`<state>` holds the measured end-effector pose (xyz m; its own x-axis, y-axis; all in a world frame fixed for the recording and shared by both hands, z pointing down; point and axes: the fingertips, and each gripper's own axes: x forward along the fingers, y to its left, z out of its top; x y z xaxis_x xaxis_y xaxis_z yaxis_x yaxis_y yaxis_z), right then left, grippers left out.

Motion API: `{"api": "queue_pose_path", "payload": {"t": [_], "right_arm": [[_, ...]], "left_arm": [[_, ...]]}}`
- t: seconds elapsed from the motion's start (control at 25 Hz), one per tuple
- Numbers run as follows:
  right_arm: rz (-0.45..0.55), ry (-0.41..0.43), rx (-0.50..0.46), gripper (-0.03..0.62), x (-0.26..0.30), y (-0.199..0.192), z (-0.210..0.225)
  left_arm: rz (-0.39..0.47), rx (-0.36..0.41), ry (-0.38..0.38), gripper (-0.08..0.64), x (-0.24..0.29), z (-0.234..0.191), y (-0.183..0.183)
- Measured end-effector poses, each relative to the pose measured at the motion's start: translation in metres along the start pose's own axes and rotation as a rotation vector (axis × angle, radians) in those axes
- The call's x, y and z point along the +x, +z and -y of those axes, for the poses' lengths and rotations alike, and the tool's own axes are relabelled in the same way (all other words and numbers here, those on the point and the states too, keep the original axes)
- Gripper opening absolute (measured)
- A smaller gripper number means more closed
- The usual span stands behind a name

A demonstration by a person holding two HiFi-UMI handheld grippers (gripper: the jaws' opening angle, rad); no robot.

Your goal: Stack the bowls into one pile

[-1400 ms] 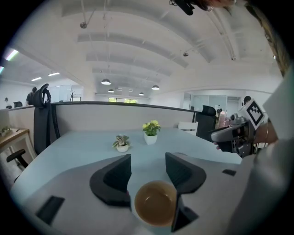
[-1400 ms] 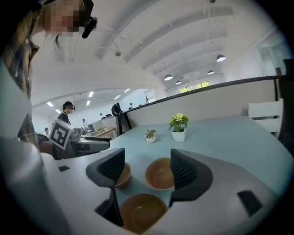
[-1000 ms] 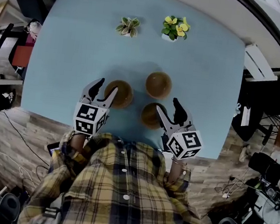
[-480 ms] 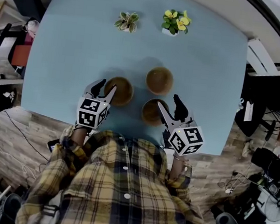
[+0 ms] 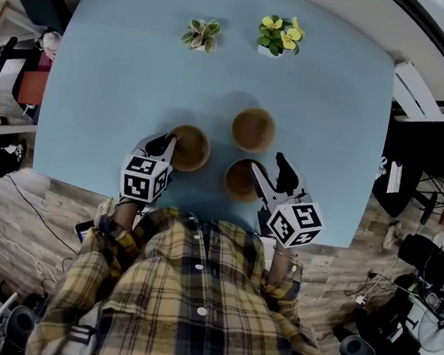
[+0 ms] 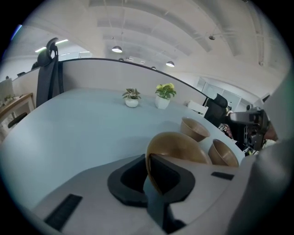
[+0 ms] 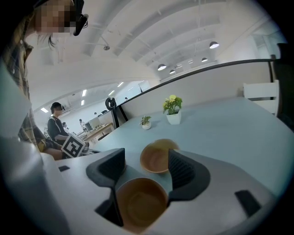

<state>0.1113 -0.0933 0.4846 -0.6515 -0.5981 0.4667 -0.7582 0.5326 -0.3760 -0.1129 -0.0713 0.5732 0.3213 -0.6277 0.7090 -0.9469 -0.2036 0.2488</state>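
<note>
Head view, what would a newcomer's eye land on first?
Three brown bowls cluster near the front edge of the pale blue table: a left bowl, a far bowl and a near bowl. The left gripper has just been closing its jaws, which pinch the left bowl's rim; the right gripper hangs open at the near bowl.

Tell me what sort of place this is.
Probably an open-plan office or lab: a big blue table with a potted plant, an office chair beside it, ceiling lights overhead, and cables on the wood floor.
</note>
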Motion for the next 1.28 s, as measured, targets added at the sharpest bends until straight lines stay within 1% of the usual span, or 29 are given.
{"api": "queue_pose_path", "payload": {"t": [0.24,0.52,0.76,0.96,1.16,1.28], "right_arm": [[-0.003,0.0,0.007,0.299,0.001,-0.001,-0.001],[-0.004,-0.001,0.019,0.299,0.0,-0.003,0.0],[0.006,-0.003,0.028,0.299,-0.003,-0.002,-0.001],[0.018,-0.004,0.042,0.299,-0.006,-0.001,0.002],[0.037,-0.011,0.063,0.299,-0.013,-0.003,0.005],[0.044,-0.023,0.08,0.299,-0.016,0.0,0.016]], "left_arm": [[-0.01,-0.027,-0.013,0.003,-0.001,0.001,0.0],[-0.018,-0.022,-0.016,0.003,-0.003,0.004,0.001],[0.006,-0.014,-0.02,0.003,-0.008,0.009,0.01],[0.034,0.037,-0.027,0.003,-0.01,0.02,0.026],[0.066,0.127,-0.062,0.003,-0.013,0.043,0.053],[0.075,0.18,-0.086,0.003,-0.006,0.061,0.072]]}}
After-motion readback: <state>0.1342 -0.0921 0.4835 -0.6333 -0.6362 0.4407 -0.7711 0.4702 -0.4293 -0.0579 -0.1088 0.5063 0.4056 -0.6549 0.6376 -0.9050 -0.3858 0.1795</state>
